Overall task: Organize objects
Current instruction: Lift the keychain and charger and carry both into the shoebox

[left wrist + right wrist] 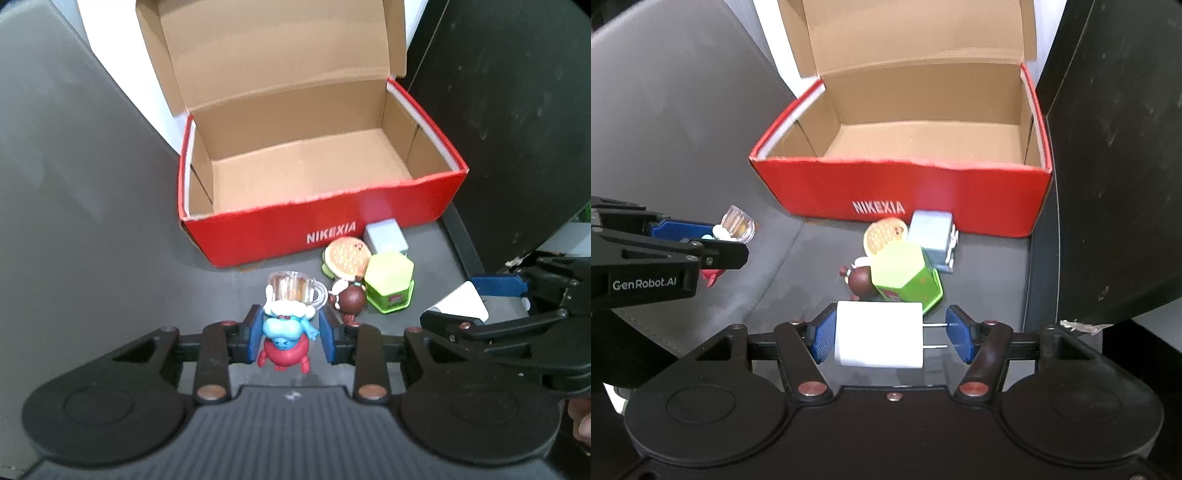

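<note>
An open, empty red shoebox [332,221] marked NIKEXIA stands on a grey seat, also in the right wrist view [908,188]. My left gripper [291,334] is open around a blue-and-red crab figure [284,339]; its pads flank the figure with small gaps. A clear toy beer mug [295,290] stands just beyond. My right gripper [890,334] is open around a white charger plug [879,334]; the left pad is at its side and the prongs point at the right pad. In front of the box lie a brown figure [862,280], a green hexagonal box [905,275], a toy burger [882,236] and a grey-blue cube [932,232].
The box lid [273,48] stands open at the back. A black panel [1115,166] rises close on the right. The grey seat back [74,166] slopes up on the left. The other gripper shows at each view's edge.
</note>
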A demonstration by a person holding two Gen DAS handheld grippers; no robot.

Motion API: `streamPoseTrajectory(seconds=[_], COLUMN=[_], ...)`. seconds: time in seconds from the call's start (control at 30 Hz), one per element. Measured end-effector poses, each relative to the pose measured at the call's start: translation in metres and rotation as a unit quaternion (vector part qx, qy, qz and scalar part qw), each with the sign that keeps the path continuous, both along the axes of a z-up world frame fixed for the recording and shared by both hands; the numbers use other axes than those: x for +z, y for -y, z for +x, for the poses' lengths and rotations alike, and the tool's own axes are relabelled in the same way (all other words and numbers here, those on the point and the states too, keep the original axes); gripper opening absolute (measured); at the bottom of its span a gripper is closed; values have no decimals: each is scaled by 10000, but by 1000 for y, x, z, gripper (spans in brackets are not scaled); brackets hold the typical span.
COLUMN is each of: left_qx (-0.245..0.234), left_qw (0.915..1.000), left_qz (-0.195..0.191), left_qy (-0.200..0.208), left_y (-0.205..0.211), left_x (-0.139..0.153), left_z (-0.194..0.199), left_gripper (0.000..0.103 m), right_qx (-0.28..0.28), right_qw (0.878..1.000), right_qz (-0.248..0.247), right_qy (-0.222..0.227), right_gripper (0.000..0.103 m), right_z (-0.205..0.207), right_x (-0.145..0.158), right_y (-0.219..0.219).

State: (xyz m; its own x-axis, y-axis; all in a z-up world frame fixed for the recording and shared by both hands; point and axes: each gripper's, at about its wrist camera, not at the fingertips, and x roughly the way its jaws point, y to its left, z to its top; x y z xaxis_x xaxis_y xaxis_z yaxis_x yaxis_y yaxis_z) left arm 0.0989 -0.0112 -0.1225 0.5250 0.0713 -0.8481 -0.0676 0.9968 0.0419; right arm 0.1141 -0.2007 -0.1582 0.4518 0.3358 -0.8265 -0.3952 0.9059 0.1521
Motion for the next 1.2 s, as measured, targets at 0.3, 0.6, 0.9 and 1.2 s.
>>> streamPoseTrajectory(seconds=[0.3,0.6,0.9,1.2], left_qx=[4,81,58,139], left_qw=[9997,9988,9977,9968], left_qz=[33,20,26,43], left_qy=[258,486,675,791], left_y=[3,0,-1,0], left_x=[29,52,68,80], left_z=[-18,-38,-50,-56], left_gripper=[31,31,31,31], right_qx=[-16,-65,-81,65], right_qw=[9995,9988,9974,9967], right_qz=[212,333,494,519], right_qy=[241,357,508,627], right_gripper=[61,61,61,61], right_z=[-11,-22,-30,-31], right_x=[28,47,68,83], right_y=[5,14,23,23])
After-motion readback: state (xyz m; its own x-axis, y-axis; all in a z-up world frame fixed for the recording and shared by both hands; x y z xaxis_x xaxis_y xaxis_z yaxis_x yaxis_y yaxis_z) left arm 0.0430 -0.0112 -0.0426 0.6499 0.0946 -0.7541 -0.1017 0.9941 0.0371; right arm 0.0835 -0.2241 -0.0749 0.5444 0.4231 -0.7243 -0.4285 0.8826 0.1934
